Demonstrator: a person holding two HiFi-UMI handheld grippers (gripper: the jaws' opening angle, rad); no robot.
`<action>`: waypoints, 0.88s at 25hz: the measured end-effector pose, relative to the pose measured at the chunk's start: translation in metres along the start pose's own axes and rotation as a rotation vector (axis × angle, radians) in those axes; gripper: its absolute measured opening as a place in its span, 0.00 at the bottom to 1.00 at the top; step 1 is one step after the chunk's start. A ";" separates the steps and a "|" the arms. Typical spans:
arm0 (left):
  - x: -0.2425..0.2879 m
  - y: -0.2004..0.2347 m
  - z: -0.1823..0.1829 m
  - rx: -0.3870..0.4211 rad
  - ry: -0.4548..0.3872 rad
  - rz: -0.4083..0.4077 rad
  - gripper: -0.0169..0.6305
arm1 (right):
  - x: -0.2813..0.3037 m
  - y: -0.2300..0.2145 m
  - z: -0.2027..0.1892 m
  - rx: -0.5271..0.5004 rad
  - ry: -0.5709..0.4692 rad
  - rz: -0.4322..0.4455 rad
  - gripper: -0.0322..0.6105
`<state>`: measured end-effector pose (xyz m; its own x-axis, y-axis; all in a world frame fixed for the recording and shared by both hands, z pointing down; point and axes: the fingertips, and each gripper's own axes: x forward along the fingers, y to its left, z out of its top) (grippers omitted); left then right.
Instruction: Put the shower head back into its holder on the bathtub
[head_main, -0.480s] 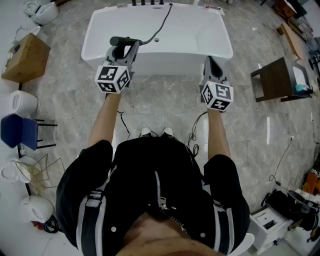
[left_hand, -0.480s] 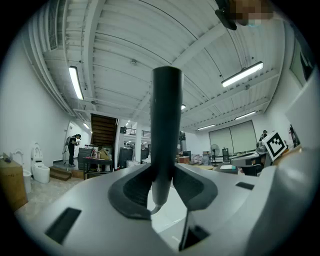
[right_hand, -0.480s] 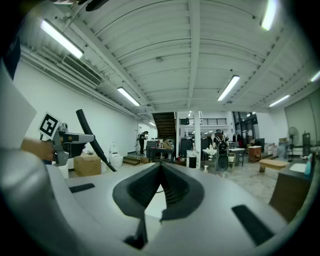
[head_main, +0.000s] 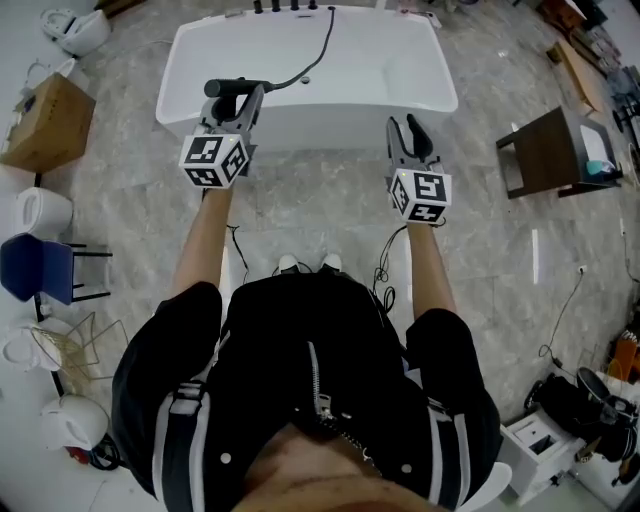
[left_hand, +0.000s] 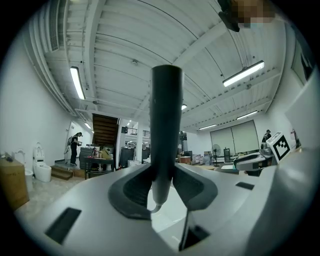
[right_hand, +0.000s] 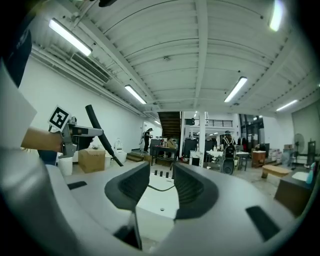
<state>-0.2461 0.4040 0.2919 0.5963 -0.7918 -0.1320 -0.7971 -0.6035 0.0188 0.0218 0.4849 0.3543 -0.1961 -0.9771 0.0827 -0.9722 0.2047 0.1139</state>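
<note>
— Looking at the grip first: how is the shower head (head_main: 224, 87) held?

— It is clamped by its dark handle between the jaws of the left gripper (head_main: 238, 104) and lies crosswise above the near rim of the bathtub (head_main: 430, 100). In the left gripper view the pads are seen pressed on the handle near the end where the hose (head_main: 322, 45) comes out.

— And the other side?

— The jaws of the right gripper (head_main: 405, 128) stand apart with nothing between them; only the bathtub is seen through the gap. It is held level by the tub's near end, well apart from the shower head.

— Where is the holder?

— It is judged to be among the dark fittings (head_main: 293, 6) on the far rim, where the hose runs. Which of them it is cannot be told from here.

— How is this step best done?

— The shower head should be carried along the tub toward the far rim, with the hose's slack let down inside the tub and not dragged over the edge. The handle should be lined up with the holder's opening before it is lowered. Since a smooth round handle is likely to twist in the pads, the grip should not be eased until the handle is felt to be seated. If the hose loops across the holder, it can be nudged aside with the free right gripper.
</note>
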 end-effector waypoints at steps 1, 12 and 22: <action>0.000 0.000 0.000 0.001 0.000 0.001 0.25 | 0.000 0.000 -0.002 -0.002 0.006 0.001 0.30; 0.016 -0.001 0.001 -0.003 -0.005 0.031 0.25 | 0.008 -0.016 -0.035 0.000 0.065 0.016 0.57; 0.031 -0.031 -0.014 -0.008 0.014 0.048 0.25 | 0.005 -0.040 -0.059 0.026 0.077 0.050 0.57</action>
<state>-0.2020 0.3971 0.3013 0.5585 -0.8213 -0.1168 -0.8243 -0.5652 0.0323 0.0671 0.4757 0.4084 -0.2348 -0.9582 0.1633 -0.9646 0.2504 0.0826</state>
